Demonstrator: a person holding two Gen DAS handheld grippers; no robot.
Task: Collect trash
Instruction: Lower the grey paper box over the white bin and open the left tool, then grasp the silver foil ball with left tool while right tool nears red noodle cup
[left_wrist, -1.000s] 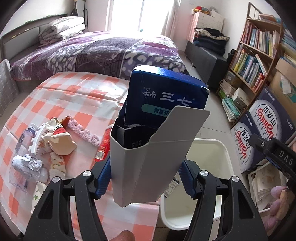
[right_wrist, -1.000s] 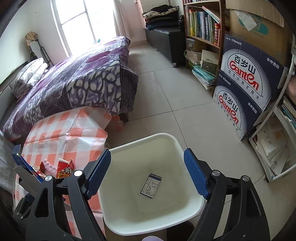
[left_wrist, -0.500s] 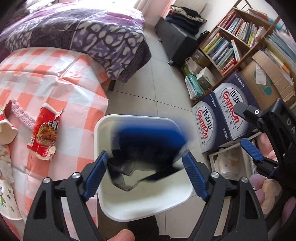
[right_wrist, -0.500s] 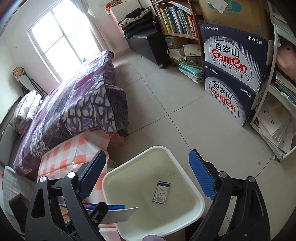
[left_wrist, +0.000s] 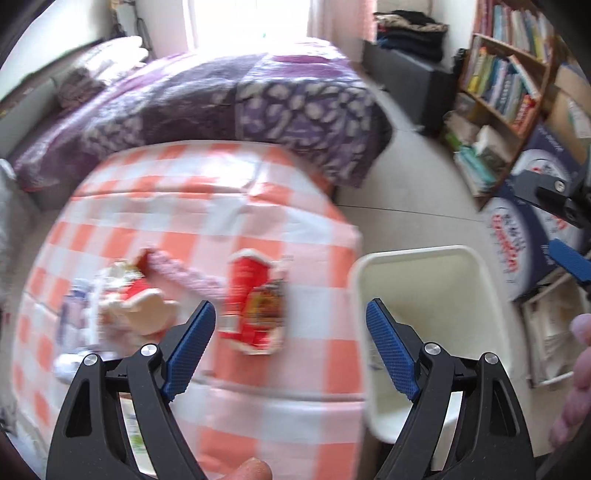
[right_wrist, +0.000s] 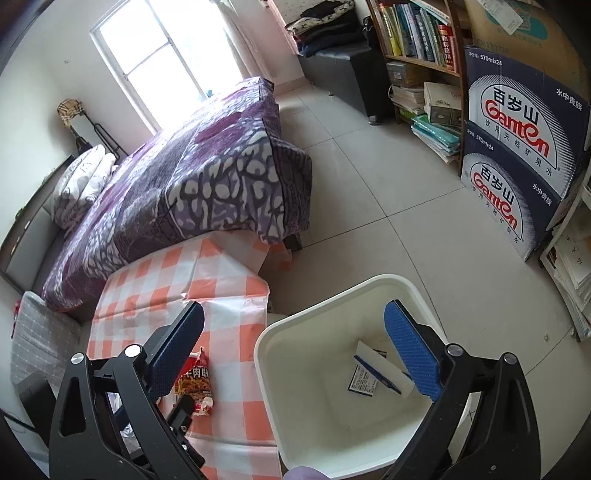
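Note:
My left gripper (left_wrist: 290, 306) is open and empty, hovering over the right edge of the checked table (left_wrist: 207, 206). A torn red snack wrapper (left_wrist: 255, 306) lies just beyond its left finger. A blurred heap of wrappers and a crushed bottle (left_wrist: 125, 306) sits further left. The white bin (left_wrist: 406, 254) stands on the floor at the right. In the right wrist view, my right gripper (right_wrist: 293, 308) hangs above the bin (right_wrist: 303, 354) with its jaws opening and nothing between them. A blue carton (right_wrist: 380, 365) and a small card (right_wrist: 364, 382) lie inside the bin. The red wrapper (right_wrist: 194, 384) shows at the left.
A bed with a purple cover (right_wrist: 192, 177) stands behind the table. Stacked water cartons (right_wrist: 517, 147), a bookshelf (right_wrist: 417, 40) and paper piles line the right side. Bare tiled floor (right_wrist: 369, 203) lies between bed and shelves.
The left gripper let go of the blue carton, which dropped into the bin. The left view has swung back towards the table. The right jaws have spread wider.

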